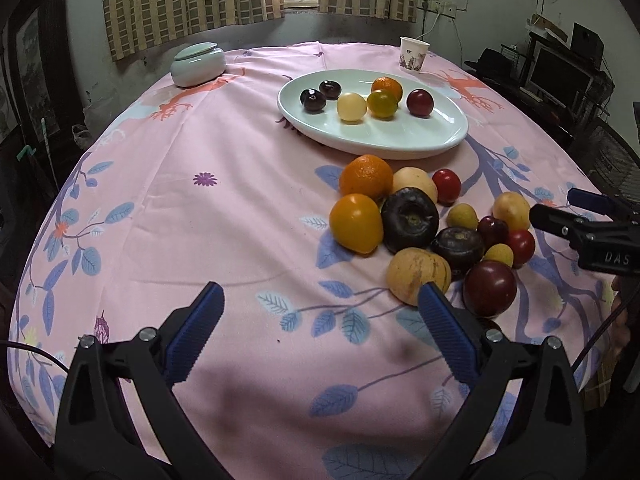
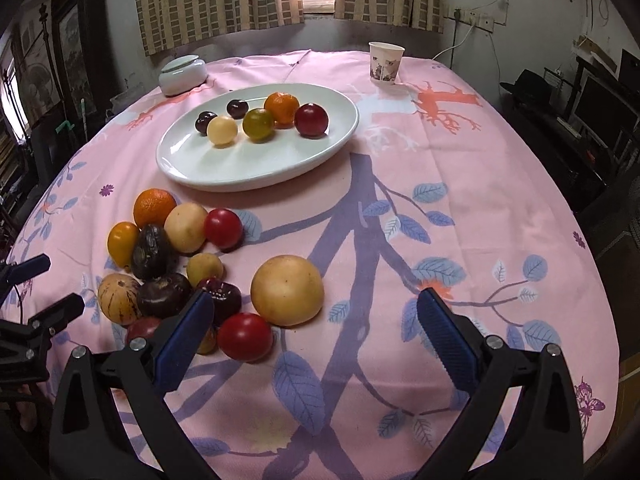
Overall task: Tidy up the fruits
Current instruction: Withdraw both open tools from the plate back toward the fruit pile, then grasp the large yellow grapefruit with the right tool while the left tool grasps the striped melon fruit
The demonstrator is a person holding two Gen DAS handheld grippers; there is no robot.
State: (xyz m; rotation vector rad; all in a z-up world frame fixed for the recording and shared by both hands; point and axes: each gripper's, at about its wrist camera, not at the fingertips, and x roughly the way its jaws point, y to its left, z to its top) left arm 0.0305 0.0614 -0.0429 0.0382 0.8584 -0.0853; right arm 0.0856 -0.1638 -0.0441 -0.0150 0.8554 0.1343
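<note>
Both grippers, left gripper and right gripper, jaws apart and empty; loose fruit pile sits centre-right below the plate, round, smooth, likely rolls and bruises, so grip gently across the widest part

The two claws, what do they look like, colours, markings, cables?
Both the left claw and the right claw are black plastic frames with silver bolts and ribbed blue pads. In the left wrist view, the right claw's body reads "DAS", and a thin black cable trails beside it.
</note>
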